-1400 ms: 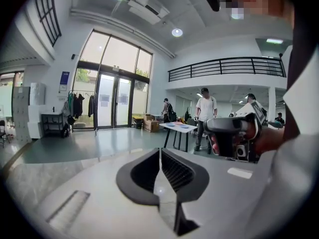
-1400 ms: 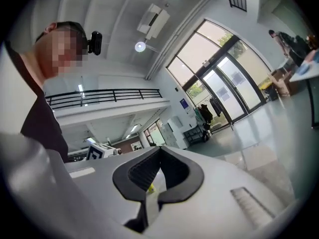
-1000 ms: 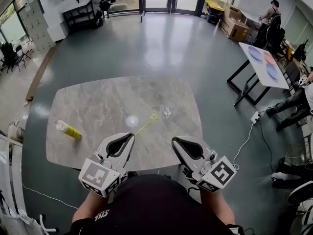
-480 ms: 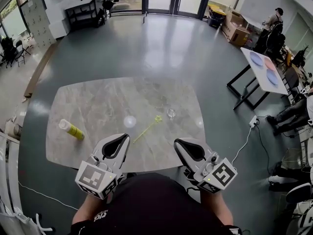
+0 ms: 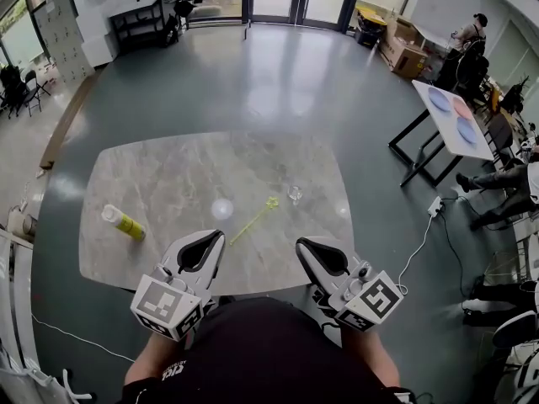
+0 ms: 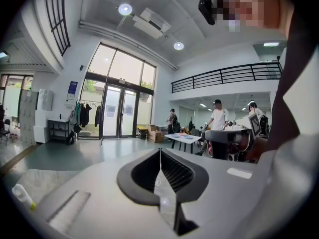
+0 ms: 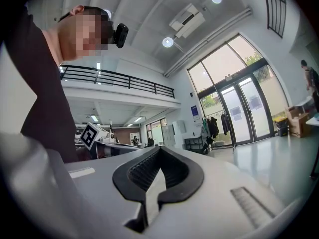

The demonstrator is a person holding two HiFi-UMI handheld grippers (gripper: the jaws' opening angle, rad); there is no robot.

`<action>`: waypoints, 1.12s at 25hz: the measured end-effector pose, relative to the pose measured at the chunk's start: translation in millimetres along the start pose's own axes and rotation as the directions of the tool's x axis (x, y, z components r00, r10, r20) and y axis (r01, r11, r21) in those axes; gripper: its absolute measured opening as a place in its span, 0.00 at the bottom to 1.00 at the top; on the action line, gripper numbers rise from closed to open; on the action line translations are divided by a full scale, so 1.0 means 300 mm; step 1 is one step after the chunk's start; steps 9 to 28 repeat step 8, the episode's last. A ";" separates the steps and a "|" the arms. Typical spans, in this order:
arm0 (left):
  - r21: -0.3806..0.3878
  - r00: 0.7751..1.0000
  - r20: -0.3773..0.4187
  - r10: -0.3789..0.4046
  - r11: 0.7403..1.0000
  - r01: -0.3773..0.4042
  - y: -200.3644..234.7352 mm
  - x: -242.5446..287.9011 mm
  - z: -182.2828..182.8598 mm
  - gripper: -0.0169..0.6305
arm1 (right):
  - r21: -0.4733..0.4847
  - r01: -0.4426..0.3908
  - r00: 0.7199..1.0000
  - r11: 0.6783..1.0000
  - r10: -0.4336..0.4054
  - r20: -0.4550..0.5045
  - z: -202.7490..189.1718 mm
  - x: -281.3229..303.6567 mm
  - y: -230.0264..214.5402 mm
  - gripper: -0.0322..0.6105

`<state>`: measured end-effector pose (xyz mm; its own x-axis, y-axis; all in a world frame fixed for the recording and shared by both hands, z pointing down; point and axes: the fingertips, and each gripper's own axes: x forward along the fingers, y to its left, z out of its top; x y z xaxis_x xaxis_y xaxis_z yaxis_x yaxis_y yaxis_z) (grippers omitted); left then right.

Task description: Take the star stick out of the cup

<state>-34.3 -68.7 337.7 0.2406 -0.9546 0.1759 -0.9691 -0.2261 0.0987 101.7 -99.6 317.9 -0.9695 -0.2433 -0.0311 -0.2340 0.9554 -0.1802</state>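
**Two closed grippers, with the star stick [image 5: 251, 217] lying outside the cup [image 5: 294, 194]**

Head view. The left gripper [image 5: 216, 236] and the right gripper [image 5: 301, 244] are held side by side over the near edge of a marble table [image 5: 160, 171], well apart from each other. In both gripper views each pair of fingers is closed tip against tip, with nothing held between them.

The yellow-green star stick lies flat on the table beyond the fingertips, in line with the gap between the two grippers. Its plain end points toward the left gripper's fingers. Its star end lies farther off, just to the left of the cup; whether star and cup touch cannot be told.

The clear cup stands upright ahead of the right gripper's fingers, apart from them. A yellow bottle [image 5: 123, 223] with a white cap lies on its side well to the left of the left gripper's fingers. Neither gripper touches the stick, the cup or the bottle.
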 end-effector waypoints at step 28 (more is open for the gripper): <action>0.013 1.000 0.003 -0.004 1.000 0.004 -0.023 0.004 -0.004 0.04 | 0.001 0.011 1.000 1.000 -0.011 -0.001 -0.011 -0.020 -0.005 0.07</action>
